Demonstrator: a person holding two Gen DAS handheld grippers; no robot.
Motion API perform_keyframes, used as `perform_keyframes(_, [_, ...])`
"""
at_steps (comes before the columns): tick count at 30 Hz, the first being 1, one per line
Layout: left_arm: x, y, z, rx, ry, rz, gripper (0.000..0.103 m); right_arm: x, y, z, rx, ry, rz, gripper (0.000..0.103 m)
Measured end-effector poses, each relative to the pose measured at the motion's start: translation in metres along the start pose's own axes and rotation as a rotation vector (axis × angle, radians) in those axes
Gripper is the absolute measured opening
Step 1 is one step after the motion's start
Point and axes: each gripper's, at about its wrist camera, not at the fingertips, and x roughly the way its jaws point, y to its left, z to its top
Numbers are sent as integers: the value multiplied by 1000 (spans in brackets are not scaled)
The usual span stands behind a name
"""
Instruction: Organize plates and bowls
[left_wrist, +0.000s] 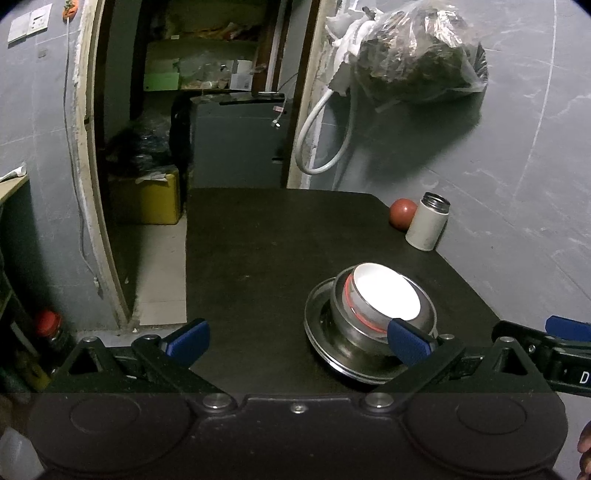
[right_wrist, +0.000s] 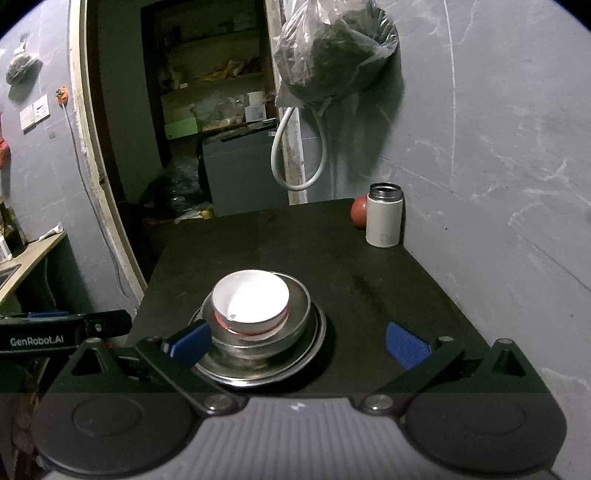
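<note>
on the black table (right_wrist: 369, 280), which serves as the landmark for everything else, a nested stack sits toward the near middle: a steel plate (right_wrist: 303, 354) at the bottom, a steel bowl (right_wrist: 299, 302) inside it, and a white bowl (right_wrist: 251, 299) with a red band on top, tilted a little toward the near side. at the table's far right corner, well apart from the stack, a white flask (right_wrist: 384, 218) stands upright with a red ball (right_wrist: 358, 212) just beside it against the wall.

the left gripper (left_wrist: 295, 341) hangs over the table's near edge, jaws spread wide and holding nothing, its right fingertip (left_wrist: 406, 341) overlapping the near rim of the stack in view; whether it touches cannot be told. the right gripper (right_wrist: 295, 345) is likewise wide open and empty, its left fingertip (right_wrist: 188, 341) just at the plate's near left rim.

the stacking looks largely done, so the risk is mostly in disturbing it. a careless sweep of either inner finger would likely nudge the plate along the table or tip the already leaning white bowl out of the steel one. the two grippers are also near each other, so a clash could knock the stack.
</note>
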Motion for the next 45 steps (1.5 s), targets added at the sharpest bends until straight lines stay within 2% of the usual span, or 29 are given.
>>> perform_keyframes(25, [-49, 14, -22, 32, -32, -49, 102, -51, 26, -29, 17, -34, -40, 103])
perform_keyframes(45, [-84, 35, -58, -15, -33, -60, 102, -88, 50, -61, -12, -21, -52, 103])
